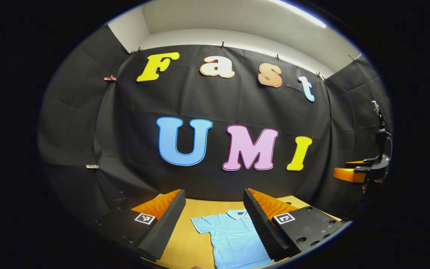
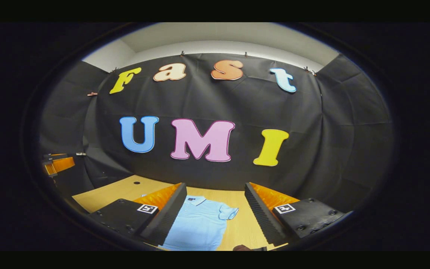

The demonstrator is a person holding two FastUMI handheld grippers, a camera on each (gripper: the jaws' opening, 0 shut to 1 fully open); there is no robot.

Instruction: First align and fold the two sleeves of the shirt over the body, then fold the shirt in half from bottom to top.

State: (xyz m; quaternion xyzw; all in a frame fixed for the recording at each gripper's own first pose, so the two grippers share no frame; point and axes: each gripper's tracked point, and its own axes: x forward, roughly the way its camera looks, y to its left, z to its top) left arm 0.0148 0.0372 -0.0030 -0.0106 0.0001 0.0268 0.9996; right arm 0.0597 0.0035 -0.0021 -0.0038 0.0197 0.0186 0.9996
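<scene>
Grippers (image 1: 213,220) (image 2: 215,213) gape wide above the counter (image 1: 187,243), holding nothing.
Flat light-blue polo shirt (image 1: 233,239), sleeves spread, bare wood beside it.

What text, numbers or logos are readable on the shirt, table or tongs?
No quotable text on any of them.
shirt: neck tag is too small to read.
left tongs: square markers, a black-and-white pattern, no letters.
right tongs: square markers of the same kind, no letters.
table: no print visible.
</scene>
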